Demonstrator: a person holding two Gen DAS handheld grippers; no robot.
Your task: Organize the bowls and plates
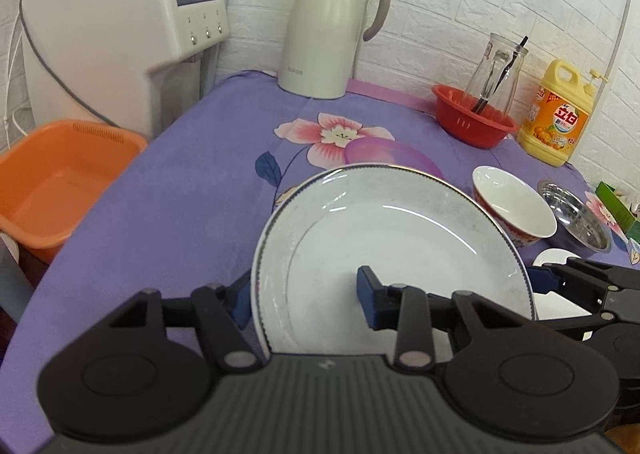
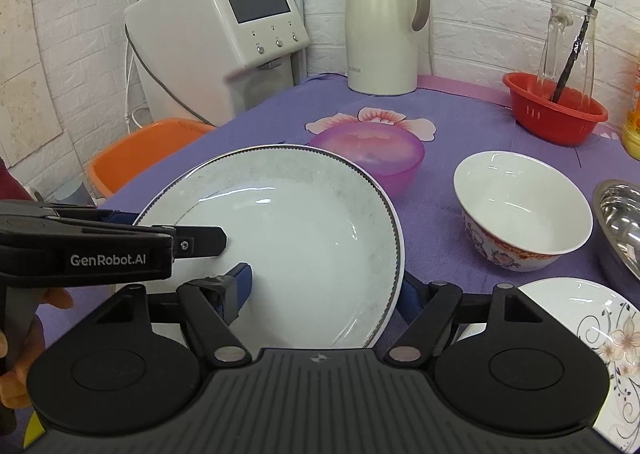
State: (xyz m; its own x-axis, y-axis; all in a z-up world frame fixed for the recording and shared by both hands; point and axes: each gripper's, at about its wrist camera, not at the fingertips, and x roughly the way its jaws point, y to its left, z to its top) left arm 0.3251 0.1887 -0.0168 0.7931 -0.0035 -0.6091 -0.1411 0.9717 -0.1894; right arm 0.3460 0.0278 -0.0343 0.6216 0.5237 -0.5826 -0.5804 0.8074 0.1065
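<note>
A large white plate with a dark patterned rim (image 1: pixel 400 238) (image 2: pixel 296 230) is held tilted above the purple tablecloth. My left gripper (image 1: pixel 304 294) straddles its left rim, one finger inside and one outside. My right gripper (image 2: pixel 324 290) straddles the plate's right rim the same way; it shows at the right of the left wrist view (image 1: pixel 560 282). A white bowl with a red floral band (image 2: pixel 520 210) (image 1: pixel 516 206) stands to the right. A translucent purple bowl (image 2: pixel 372 154) sits behind the plate. A steel bowl (image 1: pixel 576 218) and a floral plate (image 2: pixel 600 322) lie at the right.
A white thermos jug (image 2: pixel 384 26) and a water dispenser (image 2: pixel 224 38) stand at the back. A red basket (image 2: pixel 556 110) holds a glass carafe. A yellow detergent bottle (image 1: pixel 556 114) is at the far right. An orange tub (image 1: pixel 52 182) sits off the table's left edge.
</note>
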